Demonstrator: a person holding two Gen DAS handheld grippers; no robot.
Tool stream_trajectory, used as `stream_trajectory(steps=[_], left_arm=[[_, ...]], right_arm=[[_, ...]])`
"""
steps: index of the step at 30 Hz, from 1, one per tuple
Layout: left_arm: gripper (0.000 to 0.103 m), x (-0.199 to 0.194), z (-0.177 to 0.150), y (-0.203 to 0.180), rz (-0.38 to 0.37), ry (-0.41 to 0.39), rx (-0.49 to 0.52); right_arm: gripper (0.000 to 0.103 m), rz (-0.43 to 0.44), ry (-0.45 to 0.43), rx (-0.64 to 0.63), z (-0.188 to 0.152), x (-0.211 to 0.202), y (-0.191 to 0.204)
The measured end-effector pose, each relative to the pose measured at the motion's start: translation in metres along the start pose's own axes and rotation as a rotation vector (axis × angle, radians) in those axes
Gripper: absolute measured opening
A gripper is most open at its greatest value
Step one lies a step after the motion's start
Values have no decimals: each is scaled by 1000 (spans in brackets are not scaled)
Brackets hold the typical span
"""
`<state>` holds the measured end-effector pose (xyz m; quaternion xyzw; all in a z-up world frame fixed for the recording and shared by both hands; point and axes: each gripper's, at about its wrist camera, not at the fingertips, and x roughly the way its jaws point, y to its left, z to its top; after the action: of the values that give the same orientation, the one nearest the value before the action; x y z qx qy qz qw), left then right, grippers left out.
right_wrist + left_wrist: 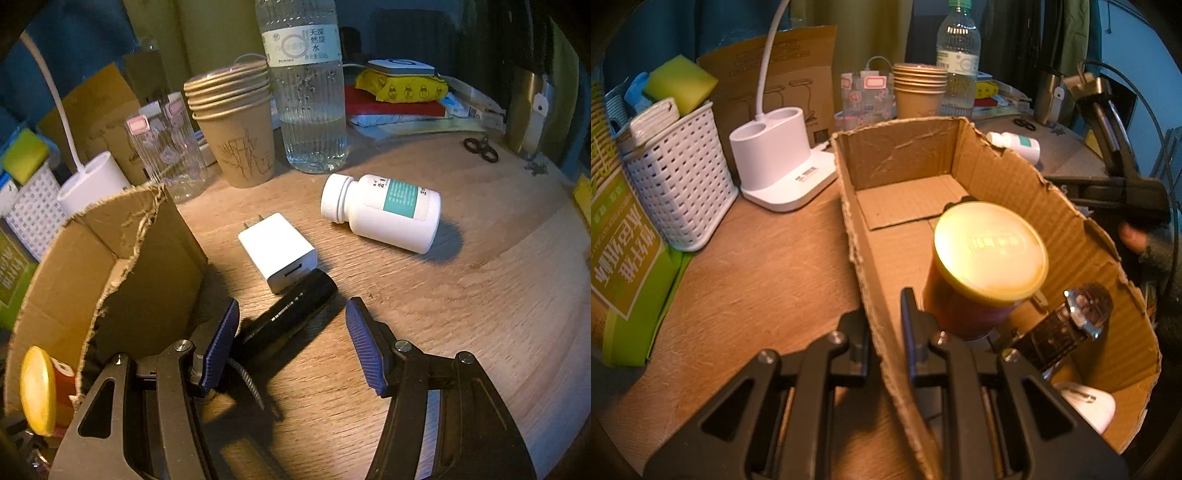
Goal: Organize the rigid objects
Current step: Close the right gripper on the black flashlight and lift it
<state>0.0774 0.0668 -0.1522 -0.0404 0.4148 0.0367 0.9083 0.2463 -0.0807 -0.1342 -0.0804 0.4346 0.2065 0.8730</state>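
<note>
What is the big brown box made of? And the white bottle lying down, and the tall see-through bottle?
The box looks like corrugated cardboard: matte brown, with torn, ridged edges. The white bottle seems to be smooth opaque plastic with a ribbed cap and a paper-like teal label. The tall bottle is probably thin clear plastic: you can see water through its ribbed wall.

Black cylinder (286,319) lies diagonally between the right gripper's (291,347) spread fingers. White charger (277,251) touches its far end; white bottle (380,212) (on its side) lies beyond.
</note>
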Motion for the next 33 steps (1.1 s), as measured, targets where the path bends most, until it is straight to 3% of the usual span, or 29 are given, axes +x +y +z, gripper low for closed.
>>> stream_trajectory(steps=[8,10,12,33], left_arm=[[15,0,0,0,0,0,0],[15,0,0,0,0,0,0],[15,0,0,0,0,0,0],[15,0,0,0,0,0,0]], right_arm=[[43,-15,-3,-22,-4,-4,1],[27,-11,-5,-12,-5,-6,-2],[23,14,-6,2,-7,-8,-6],[22,75,-77,25,-10,-41,-14]])
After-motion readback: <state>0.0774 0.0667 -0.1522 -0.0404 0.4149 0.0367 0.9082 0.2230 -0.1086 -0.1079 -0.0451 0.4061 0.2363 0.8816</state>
